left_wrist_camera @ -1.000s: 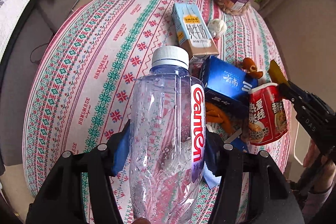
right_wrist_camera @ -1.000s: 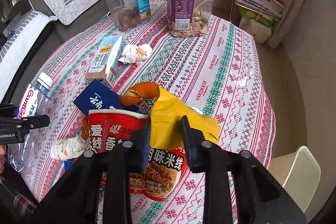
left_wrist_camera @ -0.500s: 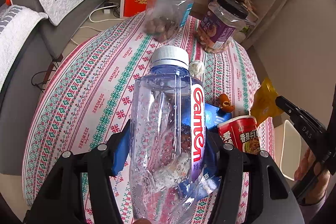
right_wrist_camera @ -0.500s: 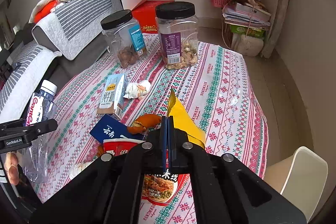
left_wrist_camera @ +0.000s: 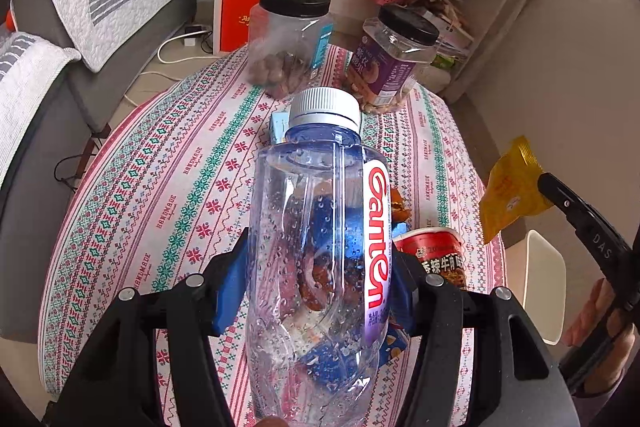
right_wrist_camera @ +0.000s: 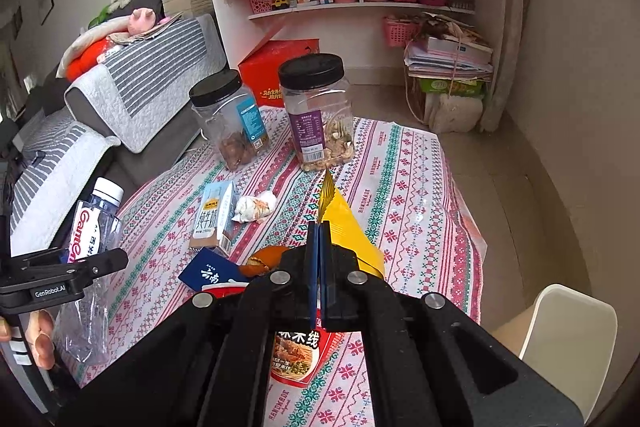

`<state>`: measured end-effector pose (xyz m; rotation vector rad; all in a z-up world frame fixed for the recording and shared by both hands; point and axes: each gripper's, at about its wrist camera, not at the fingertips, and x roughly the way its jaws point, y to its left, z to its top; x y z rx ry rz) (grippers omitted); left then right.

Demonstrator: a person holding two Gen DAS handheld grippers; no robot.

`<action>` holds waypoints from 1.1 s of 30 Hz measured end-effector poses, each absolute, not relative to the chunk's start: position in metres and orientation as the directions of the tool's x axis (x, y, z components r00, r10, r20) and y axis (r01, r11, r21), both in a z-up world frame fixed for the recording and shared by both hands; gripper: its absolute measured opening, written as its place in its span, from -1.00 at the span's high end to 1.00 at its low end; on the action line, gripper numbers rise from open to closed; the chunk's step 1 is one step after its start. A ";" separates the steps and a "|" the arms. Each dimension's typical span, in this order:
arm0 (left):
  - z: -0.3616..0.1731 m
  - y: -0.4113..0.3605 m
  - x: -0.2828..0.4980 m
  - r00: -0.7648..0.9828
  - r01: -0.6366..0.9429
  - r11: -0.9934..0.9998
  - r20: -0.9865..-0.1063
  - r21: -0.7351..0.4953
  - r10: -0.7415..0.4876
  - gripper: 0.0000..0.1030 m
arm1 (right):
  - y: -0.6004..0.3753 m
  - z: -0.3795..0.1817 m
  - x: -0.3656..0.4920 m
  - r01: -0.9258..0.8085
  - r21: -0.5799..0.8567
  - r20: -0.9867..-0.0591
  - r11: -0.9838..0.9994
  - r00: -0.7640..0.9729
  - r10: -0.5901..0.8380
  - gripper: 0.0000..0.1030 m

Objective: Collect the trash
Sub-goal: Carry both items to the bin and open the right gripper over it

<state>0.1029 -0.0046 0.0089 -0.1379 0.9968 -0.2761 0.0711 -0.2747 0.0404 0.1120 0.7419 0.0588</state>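
Both loads had risen off the worktop (right_wrist_camera: pixel 404 187): left gripper (left_wrist_camera: pixel 320 291) clamped the water bottle (left_wrist_camera: pixel 320 239), right gripper (right_wrist_camera: pixel 319 267) pinched the yellow wrapper (right_wrist_camera: pixel 344 227), for carrying to disposal.

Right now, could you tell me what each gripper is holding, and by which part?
Left gripper: clear plastic water bottle, held around its mid-body. Right gripper: yellow foil snack wrapper, pinched at its edge.

Surface: round table under a red-and-green patterned tablecloth (right_wrist_camera: pixel 404 183)
Far end: two clear black-lidded plastic jars (right_wrist_camera: pixel 230 123) (right_wrist_camera: pixel 318 111)
Middle: pale-blue milk carton (right_wrist_camera: pixel 214 221), crumpled white tissue (right_wrist_camera: pixel 254 207)
Near edge: dark-blue box (right_wrist_camera: pixel 208 273), orange peel (right_wrist_camera: pixel 262 259), red noodle cup (left_wrist_camera: pixel 436 255)
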 end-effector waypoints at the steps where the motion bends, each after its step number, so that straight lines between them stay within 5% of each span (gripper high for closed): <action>1: 0.010 -0.008 0.102 0.514 0.172 0.955 -0.806 -0.241 -0.295 -0.13 | -0.277 0.042 0.069 -0.009 0.123 -0.667 0.992 0.739 0.089 1.00; 27: 0.024 -0.117 0.068 0.494 0.355 0.905 -0.775 -0.235 -0.395 -0.13 | -0.442 0.074 -0.046 0.387 0.121 -0.624 0.914 0.746 -0.233 0.99; 30: 0.027 -0.142 0.061 0.483 0.391 0.890 -0.771 -0.235 -0.415 -0.13 | -0.466 0.072 -0.067 0.458 0.119 -0.636 0.881 0.717 -0.286 0.87; 33: 0.030 -0.171 0.052 0.469 0.440 0.869 -0.768 -0.226 -0.436 -0.13 | -0.489 0.074 -0.088 0.515 0.130 -0.622 0.847 0.708 -0.335 0.25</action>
